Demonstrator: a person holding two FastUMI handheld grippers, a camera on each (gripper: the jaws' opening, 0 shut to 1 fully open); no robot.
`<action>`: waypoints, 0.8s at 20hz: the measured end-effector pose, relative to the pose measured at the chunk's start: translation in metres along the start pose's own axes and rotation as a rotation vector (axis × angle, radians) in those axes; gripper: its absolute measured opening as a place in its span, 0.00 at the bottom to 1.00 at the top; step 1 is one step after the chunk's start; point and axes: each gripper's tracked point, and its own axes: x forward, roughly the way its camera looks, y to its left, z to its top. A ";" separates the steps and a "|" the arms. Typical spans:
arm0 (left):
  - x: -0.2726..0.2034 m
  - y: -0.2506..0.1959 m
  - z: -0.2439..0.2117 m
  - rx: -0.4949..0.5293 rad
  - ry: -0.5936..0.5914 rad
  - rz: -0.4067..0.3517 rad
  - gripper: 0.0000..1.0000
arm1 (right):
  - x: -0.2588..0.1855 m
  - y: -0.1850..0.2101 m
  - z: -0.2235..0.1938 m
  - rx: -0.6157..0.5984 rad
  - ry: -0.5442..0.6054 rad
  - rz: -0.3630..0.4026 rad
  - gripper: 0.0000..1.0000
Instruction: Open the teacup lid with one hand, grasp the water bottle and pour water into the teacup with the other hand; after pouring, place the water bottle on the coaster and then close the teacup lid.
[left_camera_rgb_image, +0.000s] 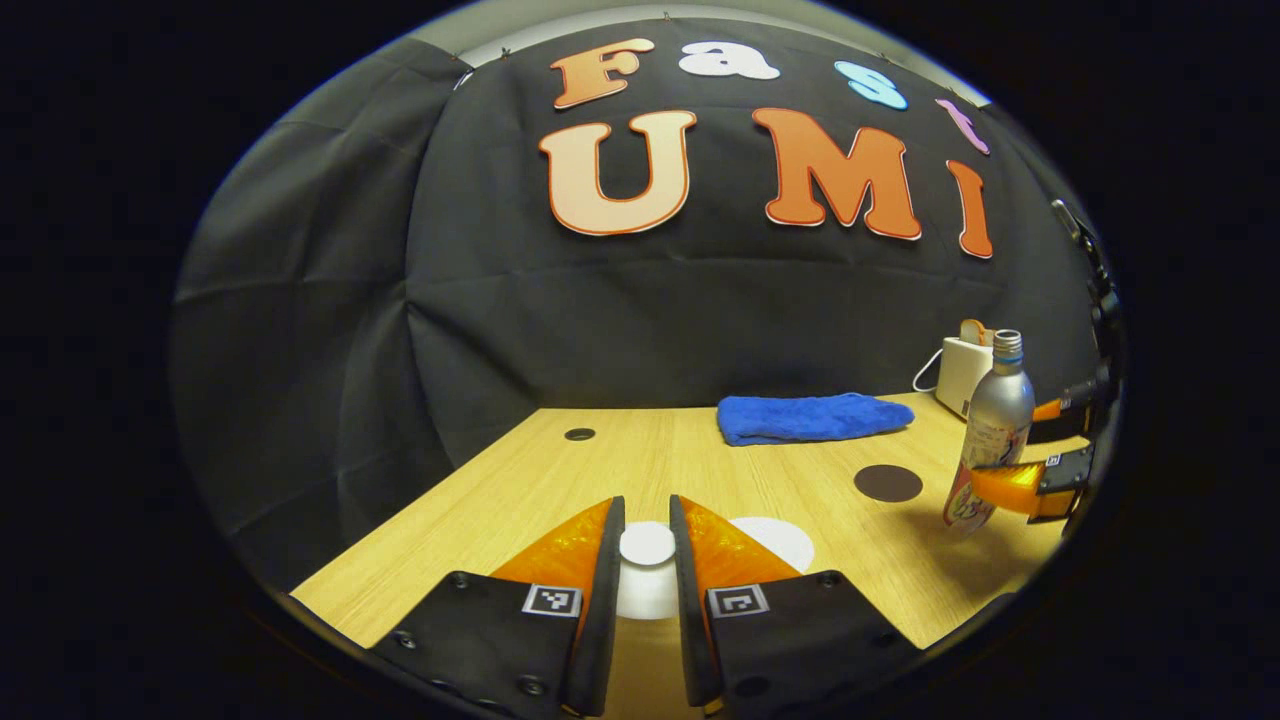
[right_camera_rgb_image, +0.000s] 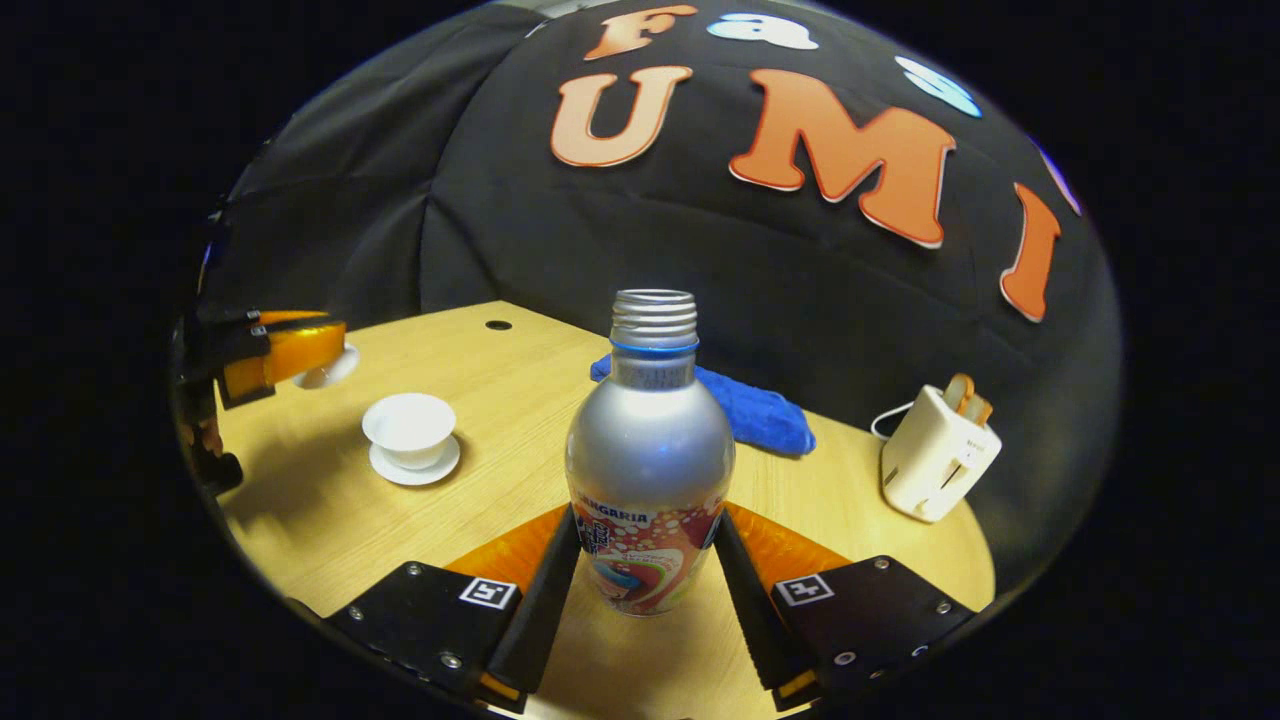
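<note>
My left gripper (left_camera_rgb_image: 647, 508) is shut on the knob of the white teacup lid (left_camera_rgb_image: 647, 545). In the right gripper view the same gripper (right_camera_rgb_image: 300, 358) holds that lid (right_camera_rgb_image: 328, 370) in the air, up and left of the open white teacup (right_camera_rgb_image: 410, 420) on its saucer (right_camera_rgb_image: 415, 466). My right gripper (right_camera_rgb_image: 648, 520) is shut on the lower body of a silver, capless water bottle (right_camera_rgb_image: 650, 440), which stands upright. The left gripper view shows the bottle (left_camera_rgb_image: 1000, 410) at the far right, clamped by the right gripper (left_camera_rgb_image: 1012, 488). A dark round coaster (left_camera_rgb_image: 888, 483) lies just left of it.
A folded blue towel (left_camera_rgb_image: 810, 418) lies at the back of the wooden table (left_camera_rgb_image: 620, 470), and a white toaster (right_camera_rgb_image: 935, 455) with toast stands at the back right. A small round hole (left_camera_rgb_image: 579, 434) sits near the table's far left corner. Black cloth walls close the booth.
</note>
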 end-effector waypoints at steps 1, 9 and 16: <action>-0.002 0.005 0.000 0.000 -0.001 0.007 0.32 | 0.000 0.000 0.004 -0.042 0.004 -0.008 0.79; -0.021 0.047 -0.010 -0.035 0.009 0.048 0.32 | 0.024 0.018 0.034 -0.376 0.022 -0.029 0.79; -0.035 0.076 -0.019 -0.060 0.006 0.083 0.32 | 0.055 0.052 0.029 -0.625 0.056 -0.006 0.78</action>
